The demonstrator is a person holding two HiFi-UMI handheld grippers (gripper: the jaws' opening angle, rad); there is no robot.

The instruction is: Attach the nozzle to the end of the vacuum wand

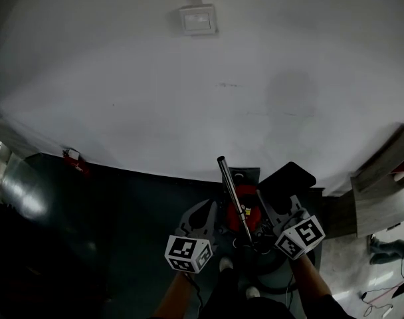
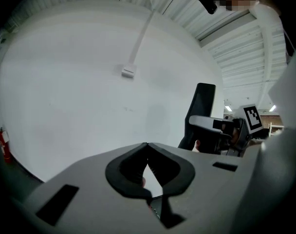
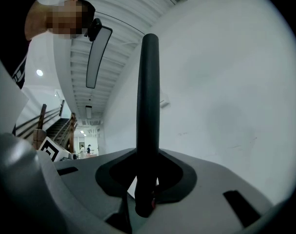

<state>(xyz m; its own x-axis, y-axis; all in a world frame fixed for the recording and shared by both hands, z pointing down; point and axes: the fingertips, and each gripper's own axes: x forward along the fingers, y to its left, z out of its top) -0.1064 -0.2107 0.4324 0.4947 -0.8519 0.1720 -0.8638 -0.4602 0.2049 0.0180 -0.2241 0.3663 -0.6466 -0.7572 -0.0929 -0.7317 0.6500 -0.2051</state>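
Pinching the vacuum wand (image 3: 150, 106) upright in our right gripper (image 3: 147, 182), we see its top end bare. Our left gripper (image 2: 148, 167) is pressed together, empty. No nozzle shows anywhere, so attaching seems left.

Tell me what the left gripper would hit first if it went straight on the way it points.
Probably the white wall; nothing shows between the left gripper and it, though depth is unclear.
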